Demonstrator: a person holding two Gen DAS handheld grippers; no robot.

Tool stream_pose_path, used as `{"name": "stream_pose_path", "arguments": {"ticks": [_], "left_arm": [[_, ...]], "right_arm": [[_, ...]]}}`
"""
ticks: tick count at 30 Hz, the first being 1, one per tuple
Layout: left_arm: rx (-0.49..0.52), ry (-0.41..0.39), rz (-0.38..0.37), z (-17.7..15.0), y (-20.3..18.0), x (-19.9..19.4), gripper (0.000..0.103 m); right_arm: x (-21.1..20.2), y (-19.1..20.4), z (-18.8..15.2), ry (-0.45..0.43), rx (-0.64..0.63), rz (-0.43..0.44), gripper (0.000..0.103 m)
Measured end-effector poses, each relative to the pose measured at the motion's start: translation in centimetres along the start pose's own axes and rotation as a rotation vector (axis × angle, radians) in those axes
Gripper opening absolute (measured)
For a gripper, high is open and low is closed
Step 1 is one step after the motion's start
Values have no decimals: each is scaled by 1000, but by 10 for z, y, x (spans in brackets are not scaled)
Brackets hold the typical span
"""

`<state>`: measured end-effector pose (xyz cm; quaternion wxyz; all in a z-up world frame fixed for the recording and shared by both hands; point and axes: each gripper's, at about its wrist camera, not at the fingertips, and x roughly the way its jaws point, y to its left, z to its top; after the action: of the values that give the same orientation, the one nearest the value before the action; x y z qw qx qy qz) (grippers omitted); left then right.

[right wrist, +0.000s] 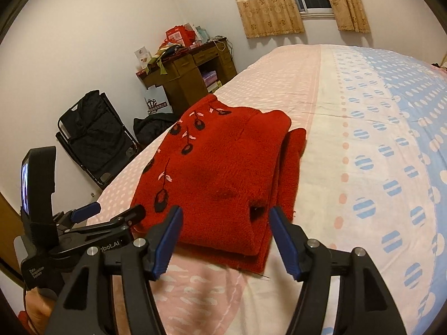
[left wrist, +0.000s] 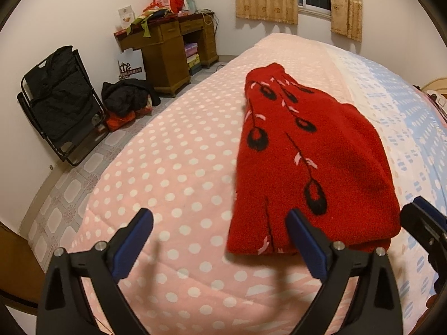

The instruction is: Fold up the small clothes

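A red knitted garment (left wrist: 313, 156) with black and pink flower marks lies folded in a long stack on the bed (left wrist: 167, 173). It also shows in the right wrist view (right wrist: 223, 173). My left gripper (left wrist: 220, 223) is open and empty, just above the near left edge of the garment. My right gripper (right wrist: 225, 223) is open and empty, its fingers on either side of the near end of the stack. The left gripper also shows in the right wrist view (right wrist: 111, 212), at the garment's left near corner. The right gripper's tip shows in the left wrist view (left wrist: 421, 217).
The bed cover is pink with white dots on the left and blue (right wrist: 405, 139) on the right. A folded black chair (left wrist: 58, 103), a dark clothes pile (left wrist: 125, 97) and a cluttered wooden desk (left wrist: 170, 50) stand on the tiled floor to the left.
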<state>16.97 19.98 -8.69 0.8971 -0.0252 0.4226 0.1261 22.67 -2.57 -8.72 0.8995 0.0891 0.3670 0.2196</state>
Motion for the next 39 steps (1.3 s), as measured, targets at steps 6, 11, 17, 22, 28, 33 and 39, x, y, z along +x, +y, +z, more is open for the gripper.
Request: {"name": "stream_pose_path", "arguments": {"ticks": [6,11,17,22,28,33,39], "left_arm": [[10,-10,6,0,-1,-3,99],[6,-12,7,0,-1,-5,99],[11,-32,21,1,-1,-10,99],[19,-66,30,3,-1,-17,99],[21,-88,33,6,-1,-23,99],[29,-113,40,8,1,-32,99],[13,-190,61,9,12,-59,103]], "right_arm": [[-6,4,-1,-11,-6,-8,65],[-10,5,1,-25,-7,-14,65],[-20,7,4,-67,-19,-38,65],[-27,12,7,-97,-34,-48,65],[-32,15,11,-115,-37,-46,65],[-36,18,15,-139,-49,-47,65],[-42,24,30,-182,-40,-60,65]]}}
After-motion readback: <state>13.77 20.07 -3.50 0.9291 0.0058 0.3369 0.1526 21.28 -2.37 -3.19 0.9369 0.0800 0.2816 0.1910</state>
